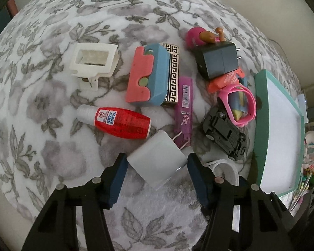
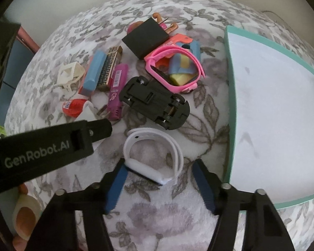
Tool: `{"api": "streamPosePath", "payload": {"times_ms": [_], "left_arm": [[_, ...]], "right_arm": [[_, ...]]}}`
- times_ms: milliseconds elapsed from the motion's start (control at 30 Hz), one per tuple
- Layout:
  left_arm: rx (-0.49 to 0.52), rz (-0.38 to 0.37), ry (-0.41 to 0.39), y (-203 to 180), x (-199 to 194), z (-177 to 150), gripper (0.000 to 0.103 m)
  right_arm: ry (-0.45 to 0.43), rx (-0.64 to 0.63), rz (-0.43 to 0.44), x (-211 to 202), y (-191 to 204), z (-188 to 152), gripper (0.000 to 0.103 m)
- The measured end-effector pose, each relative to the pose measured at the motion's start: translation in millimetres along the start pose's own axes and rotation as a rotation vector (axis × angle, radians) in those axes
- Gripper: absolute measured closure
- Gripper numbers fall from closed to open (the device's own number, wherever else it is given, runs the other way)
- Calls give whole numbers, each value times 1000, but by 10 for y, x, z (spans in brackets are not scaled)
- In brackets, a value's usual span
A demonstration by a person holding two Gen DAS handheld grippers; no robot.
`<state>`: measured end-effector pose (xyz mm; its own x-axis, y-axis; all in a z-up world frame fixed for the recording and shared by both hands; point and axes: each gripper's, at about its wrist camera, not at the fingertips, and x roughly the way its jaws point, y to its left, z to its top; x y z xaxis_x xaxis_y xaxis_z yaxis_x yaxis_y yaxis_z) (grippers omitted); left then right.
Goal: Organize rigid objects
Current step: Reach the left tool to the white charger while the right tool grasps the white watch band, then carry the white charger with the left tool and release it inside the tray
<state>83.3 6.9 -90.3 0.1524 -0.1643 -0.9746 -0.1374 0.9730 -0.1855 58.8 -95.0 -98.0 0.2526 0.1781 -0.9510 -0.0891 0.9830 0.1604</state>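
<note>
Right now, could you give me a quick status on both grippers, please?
Left gripper open, straddling white charger. Right gripper open around white wristband. Teal tray empty; black toy car close ahead.

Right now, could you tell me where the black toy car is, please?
In the right wrist view the black plastic toy car lies upside down mid-frame on the floral blanket, between the pink watch strap and the white wristband, right of the purple lighter.

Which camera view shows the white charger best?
The left wrist view: the white charger lies whole between the open left gripper fingers, prongs visible. The right wrist view shows only its prongs; the left gripper hides the body.
</note>
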Motion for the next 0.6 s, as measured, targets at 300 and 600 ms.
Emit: {"api": "streamPosePath", "payload": {"times_ms": [300,600], "left_arm": [[-9,0,2,117,-97,-101,42],[-35,-26,-85,234,-517,-201,43]], "right_arm": [[2,28,27,-174,-114,-51,49],[-68,95,90,-597,-288,-86,49]]}}
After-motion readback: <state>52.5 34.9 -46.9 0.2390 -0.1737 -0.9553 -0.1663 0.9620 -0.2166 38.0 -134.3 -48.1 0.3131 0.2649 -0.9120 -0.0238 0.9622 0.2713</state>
